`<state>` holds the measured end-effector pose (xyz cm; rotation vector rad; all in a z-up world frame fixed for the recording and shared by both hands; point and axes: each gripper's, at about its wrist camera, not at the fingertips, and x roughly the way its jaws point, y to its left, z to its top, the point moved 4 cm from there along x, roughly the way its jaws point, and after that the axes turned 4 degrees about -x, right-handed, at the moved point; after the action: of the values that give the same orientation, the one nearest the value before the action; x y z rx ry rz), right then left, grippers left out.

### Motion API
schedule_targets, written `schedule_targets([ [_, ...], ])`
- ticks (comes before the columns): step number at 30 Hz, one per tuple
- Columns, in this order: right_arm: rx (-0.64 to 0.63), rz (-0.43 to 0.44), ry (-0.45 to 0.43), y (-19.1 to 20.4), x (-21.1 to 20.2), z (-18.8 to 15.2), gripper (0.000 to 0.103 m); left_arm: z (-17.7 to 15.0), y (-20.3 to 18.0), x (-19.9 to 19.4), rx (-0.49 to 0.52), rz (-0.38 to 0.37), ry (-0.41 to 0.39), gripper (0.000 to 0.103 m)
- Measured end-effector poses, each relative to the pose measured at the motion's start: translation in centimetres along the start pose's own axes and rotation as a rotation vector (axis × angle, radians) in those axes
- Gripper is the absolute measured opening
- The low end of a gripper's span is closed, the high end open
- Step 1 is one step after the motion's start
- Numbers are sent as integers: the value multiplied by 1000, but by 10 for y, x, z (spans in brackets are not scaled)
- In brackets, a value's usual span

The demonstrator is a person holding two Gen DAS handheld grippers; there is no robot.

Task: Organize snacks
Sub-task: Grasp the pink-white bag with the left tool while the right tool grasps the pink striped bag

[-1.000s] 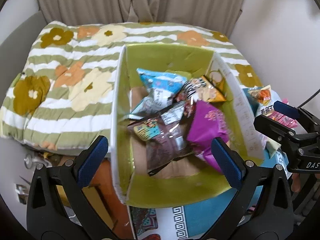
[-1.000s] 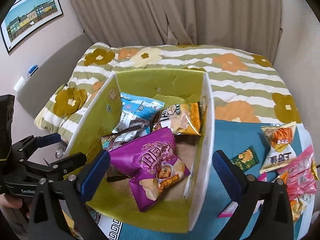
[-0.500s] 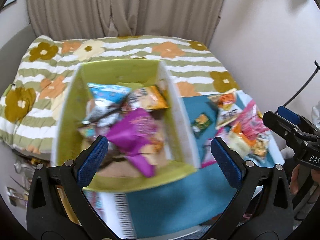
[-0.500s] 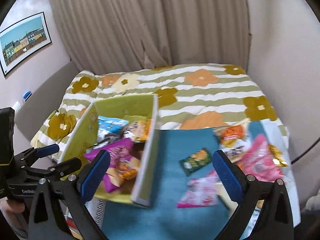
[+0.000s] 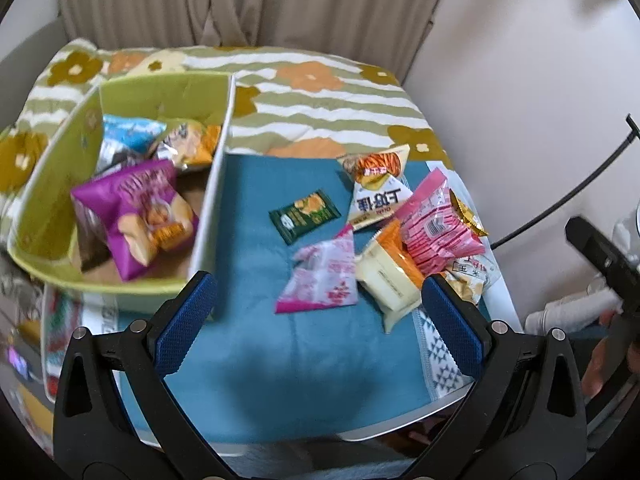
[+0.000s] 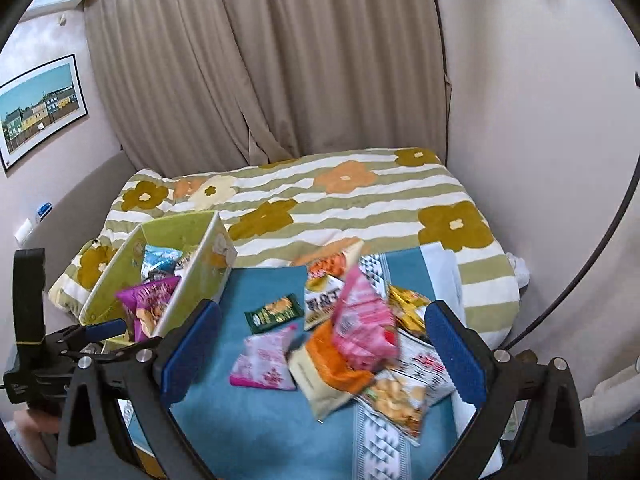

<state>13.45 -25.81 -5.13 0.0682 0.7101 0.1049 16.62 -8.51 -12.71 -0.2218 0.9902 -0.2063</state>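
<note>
With several packets already in the green box (image 5: 48, 184), both the left claw (image 5: 316, 316) and right claw (image 6: 320, 352) gape empty above the loose snacks (image 6: 360, 340) on the blue-clothed tabletop (image 5: 280, 360), so the next pick likely means descending onto the pink-and-white packet (image 5: 324, 276).

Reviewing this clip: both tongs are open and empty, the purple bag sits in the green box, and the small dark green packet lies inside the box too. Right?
Not quite. The dark green packet lies outside the green box, alone on the teal cloth, as the left wrist view shows. The rest holds: left tongs and right tongs are open and empty, and the purple bag is in the box.
</note>
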Motion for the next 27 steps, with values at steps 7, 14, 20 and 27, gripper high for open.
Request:
schedule_targets([
  [7,38,59,60,-27,22,-22,102,-4,-12,28,-23,31,45,102],
  [14,73,73,118,-35,59,-36,102,-4,-9,95,-56,25,150,102],
  [20,77,64,185,-37,103,-42,102,-5,-2,139,-128,9,229,101],
  [27,77,62,244,-36,142,-44,102,-6,6,180,-160,31,304,89],
])
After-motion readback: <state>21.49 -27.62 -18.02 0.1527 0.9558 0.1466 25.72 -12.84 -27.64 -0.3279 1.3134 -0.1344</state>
